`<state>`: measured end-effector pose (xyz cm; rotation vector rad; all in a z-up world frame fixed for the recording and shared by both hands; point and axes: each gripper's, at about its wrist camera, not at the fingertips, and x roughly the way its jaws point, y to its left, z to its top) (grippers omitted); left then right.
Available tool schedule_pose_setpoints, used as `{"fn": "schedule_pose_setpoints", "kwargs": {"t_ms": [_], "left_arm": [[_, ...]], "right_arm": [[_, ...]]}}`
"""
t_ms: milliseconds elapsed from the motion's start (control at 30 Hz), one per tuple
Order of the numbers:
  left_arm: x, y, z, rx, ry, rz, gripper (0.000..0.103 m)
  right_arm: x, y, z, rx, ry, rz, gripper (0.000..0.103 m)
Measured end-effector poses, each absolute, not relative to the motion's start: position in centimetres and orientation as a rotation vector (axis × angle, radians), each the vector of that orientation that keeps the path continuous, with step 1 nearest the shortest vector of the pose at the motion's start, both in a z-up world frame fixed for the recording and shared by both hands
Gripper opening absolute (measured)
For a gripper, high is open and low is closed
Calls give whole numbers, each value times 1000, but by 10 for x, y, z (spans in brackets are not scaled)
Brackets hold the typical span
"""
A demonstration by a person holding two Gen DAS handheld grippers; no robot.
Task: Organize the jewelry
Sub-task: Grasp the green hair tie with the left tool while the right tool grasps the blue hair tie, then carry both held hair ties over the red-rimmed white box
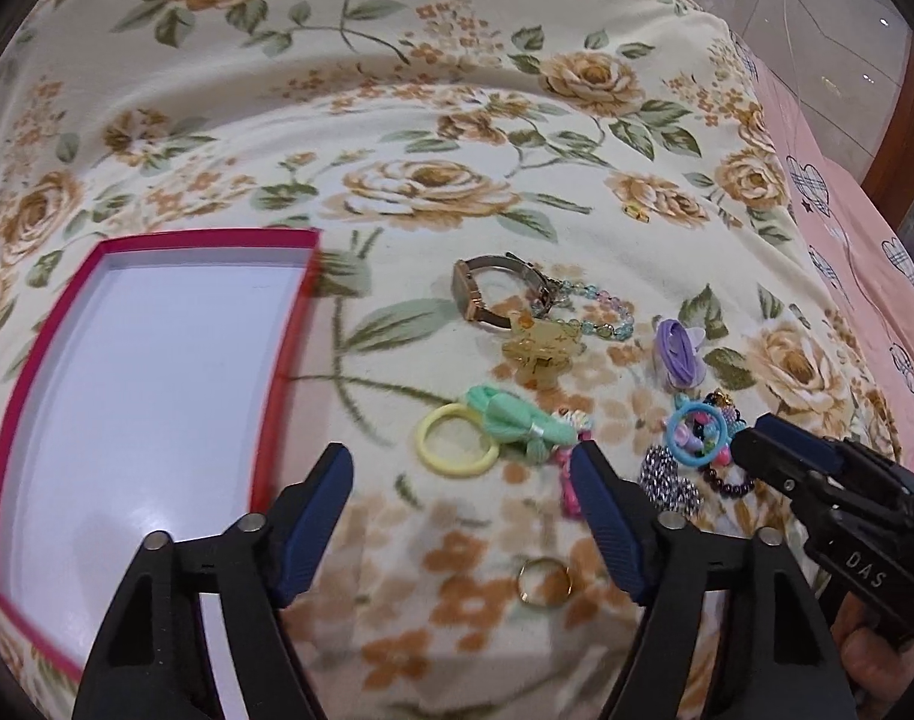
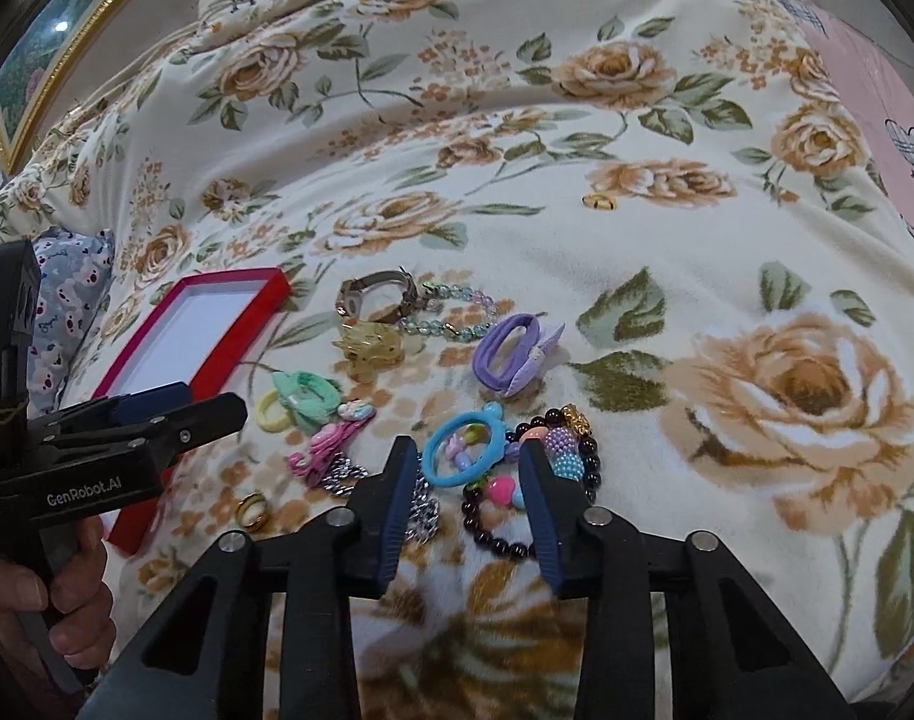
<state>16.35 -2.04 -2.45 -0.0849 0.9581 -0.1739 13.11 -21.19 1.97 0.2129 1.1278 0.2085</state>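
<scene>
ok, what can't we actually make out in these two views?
- Red box: near corner cut off behind the left gripper in the left wrist view.
- Dark bead bracelet: partly hidden by the right gripper fingers, right wrist view.
- Small gold item far up the blanket: too small to identify.

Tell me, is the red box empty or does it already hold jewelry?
Empty: the red box shows only its bare white bottom in both views.

Soft, even indoor light with faint shadows; strong fisheye bending and dark corners in both views. Motion blur smears the box (image 1: 157,372) edge in the left view; glare spots dot the floor (image 1: 817,12)
</scene>
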Motion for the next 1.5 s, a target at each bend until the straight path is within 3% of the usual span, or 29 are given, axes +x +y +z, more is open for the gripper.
{"fn": "schedule_pose_setpoints", "kwargs": {"t_ms": [167,300,367,400,467,567,1000,1033,1100,1133,1167,1300,1400,1500], "left_arm": [[190,-25,-38,-103,1000,-210,56],[203,-29,-50,-114,1034,-245,45],[207,-31,-54,-131,1046,-270,26],[210,-31,-54,-138,1048,-279,23],[208,-32,-54,-133,1036,-281,7],[206,-32,-52,-138,1019,-294,2],[180,-5,-35,-214,974,-288,0],[182,-4,-35,-223,985,-290,3],[189,-6,-38,-234,1010,-294,18],[191,-8,-38,-231,1007,-289,35],[195,-10,-37,-222,1002,-283,46],[207,-24,-43,-169,1002,-265,44],[215,-33,-51,-134,1013,-268,19],[218,-37,-54,-108,1008,-265,12]], "right_arm": [[138,-212,8,219,1163,207,31],[140,-211,2,221,1184,211,21],[141,-212,0,226,1190,214,15],[142,-212,0,229,1191,214,10],[142,-212,0,228,1188,214,6],[141,-213,3,230,1179,216,3],[140,-199,22,227,1143,255,3],[140,-199,22,225,1143,254,3],[139,-199,22,227,1143,254,3],[139,-200,22,229,1144,253,3],[139,-201,21,230,1146,252,3],[142,-208,19,241,1151,239,3],[143,-212,16,249,1154,236,3],[144,-214,13,254,1160,234,3]]}}
